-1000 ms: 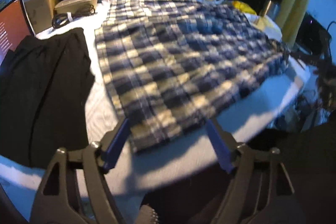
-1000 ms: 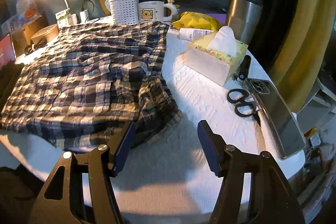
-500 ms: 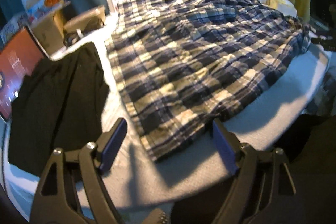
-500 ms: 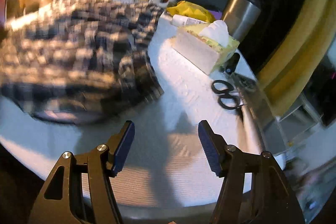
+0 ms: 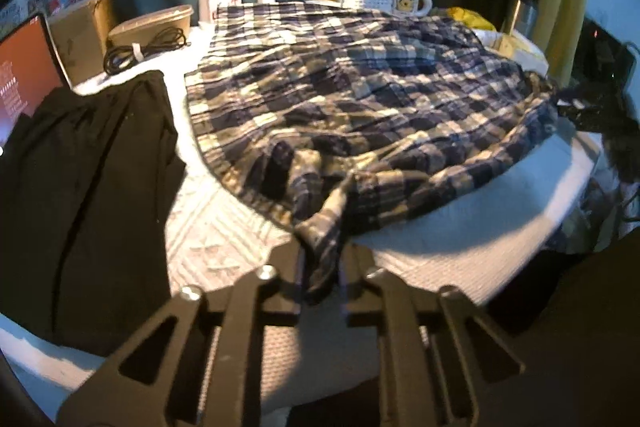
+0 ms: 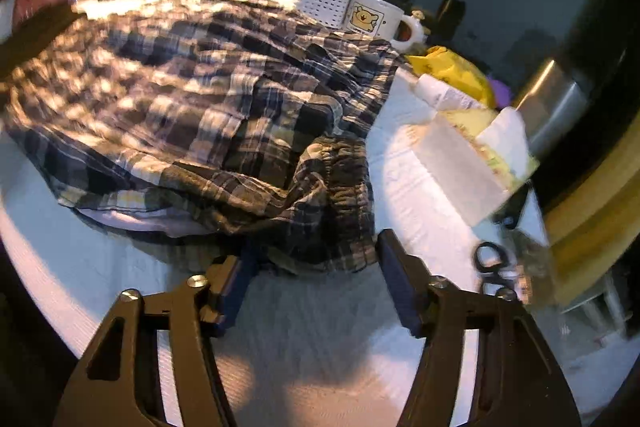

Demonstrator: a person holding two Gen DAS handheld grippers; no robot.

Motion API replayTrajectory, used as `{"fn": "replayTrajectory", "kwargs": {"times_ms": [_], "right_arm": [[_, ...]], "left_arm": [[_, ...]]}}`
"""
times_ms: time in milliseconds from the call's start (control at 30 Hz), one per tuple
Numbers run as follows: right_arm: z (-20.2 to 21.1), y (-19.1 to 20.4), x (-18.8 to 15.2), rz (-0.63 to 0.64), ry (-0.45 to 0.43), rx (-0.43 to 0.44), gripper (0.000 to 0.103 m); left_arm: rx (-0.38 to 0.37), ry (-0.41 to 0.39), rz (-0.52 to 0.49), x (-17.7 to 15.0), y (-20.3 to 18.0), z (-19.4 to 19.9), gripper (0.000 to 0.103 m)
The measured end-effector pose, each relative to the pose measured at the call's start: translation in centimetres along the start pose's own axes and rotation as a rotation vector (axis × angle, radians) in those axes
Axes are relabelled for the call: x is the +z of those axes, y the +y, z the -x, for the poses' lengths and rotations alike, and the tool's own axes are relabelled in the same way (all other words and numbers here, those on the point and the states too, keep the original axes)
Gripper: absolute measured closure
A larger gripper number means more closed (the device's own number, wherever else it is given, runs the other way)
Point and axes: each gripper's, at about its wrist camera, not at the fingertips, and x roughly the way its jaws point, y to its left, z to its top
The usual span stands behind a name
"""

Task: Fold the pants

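**Two corners taken for the first fold**

Two near corners of the plaid pants [image 5: 360,99], spread across the white-covered table [image 5: 460,251], are being taken. The left gripper [image 5: 322,267] is clenched on a bunched hem corner. The right gripper's [image 6: 312,263] jaws are closing around the gathered waistband corner, though pad contact cannot be confirmed. The cloth is judged light, soft and limp; sagging is expected unless both corners are lifted together. The far edge is obscured behind folds, and the right view is blurred by motion.

Two close wrist views, shared plaid pants [image 5: 360,99]
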Motion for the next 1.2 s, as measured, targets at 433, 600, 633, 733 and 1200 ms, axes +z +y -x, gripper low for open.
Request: {"fn": "replayTrajectory", "kwargs": {"times_ms": [433,600,633,733,1200], "right_arm": [[4.1,-0.2,3.5,-0.067,-0.138,-0.059,0.085],[5.1,-2.0,5.6,-0.165,-0.204,-0.033,0.086],[5.2,-2.4,6.2,-0.182,-0.219,-0.021,0.086],[5.5,-3.2,7.5,-0.215,-0.257,-0.01,0.086],[1.9,-7.1,14.6,-0.227,-0.313,-0.087,0.087]], "left_arm": [[0.006,-0.136,0.011,3.9,0.7,4.9,0.094],[0.003,-0.178,0.014,6.5,1.5,5.7,0.094],[0.007,-0.187,0.013,7.2,1.7,5.8,0.094],[0.037,-0.219,-0.009,9.6,1.9,6.0,0.094],[0.061,-0.313,-0.067,20.4,3.7,2.6,0.094]]}}
